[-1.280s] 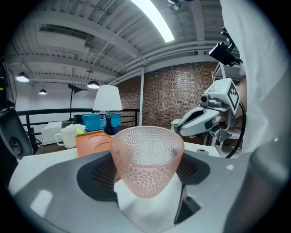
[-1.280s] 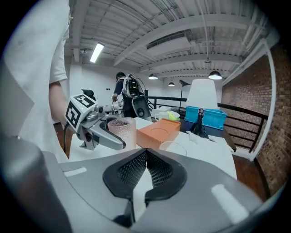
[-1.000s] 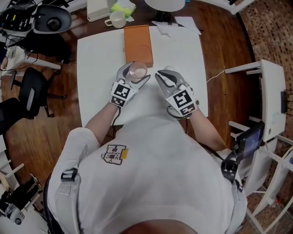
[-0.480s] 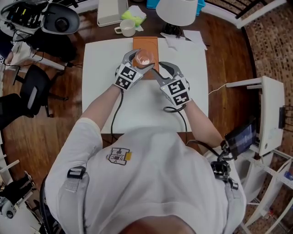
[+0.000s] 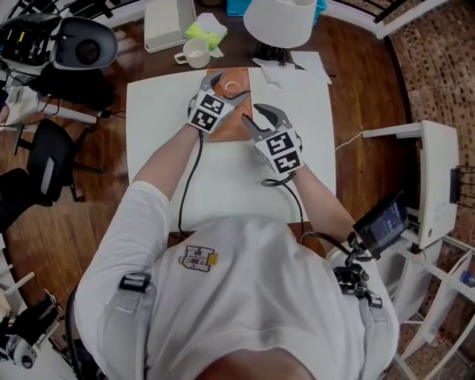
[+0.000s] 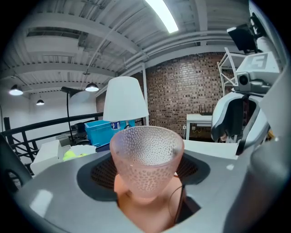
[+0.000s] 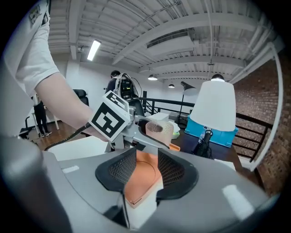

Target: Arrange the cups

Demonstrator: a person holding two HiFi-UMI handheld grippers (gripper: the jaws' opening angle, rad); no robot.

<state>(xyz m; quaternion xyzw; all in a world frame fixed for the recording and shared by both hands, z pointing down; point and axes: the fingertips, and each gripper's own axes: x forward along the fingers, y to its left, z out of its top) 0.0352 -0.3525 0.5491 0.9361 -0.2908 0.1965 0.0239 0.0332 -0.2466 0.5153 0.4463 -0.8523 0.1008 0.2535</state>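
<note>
Both hand-held grippers have travelled up the counter [image 5: 163,148] since a second ago, from its middle to the orange tray [image 5: 234,123] at its far end, and the cup has gone with the left one.

Left hand-held gripper [image 5: 234,84] is closed on the cup [image 6: 146,161], a pink, see-through tumbler with a pebbled surface. The cup stands upright between the jaws, mouth up, one pad pressing on each side of its lower half. It sits over the far part of the tray. Whether its base touches the tray I cannot tell, since the jaws hide the bottom.

Right hand-held gripper [image 5: 252,117] is open and holds nothing. Its jaws stand partly apart, and through the gap the right gripper view shows only the near part of the tray, with a round recess in it. This gripper is just beside the left one, nearer the person, pointing down toward the tray.

The tray lies flat at the middle of the counter's far edge, its long side running away from the person.

Beyond the counter, on a dark wooden surface, a white mug [image 5: 194,53] stands near the tray's far left corner. A white lamp [image 5: 280,21] stands to the right of it, with loose papers [image 5: 297,63] at its foot and a blue bin [image 7: 213,129] behind.
</note>
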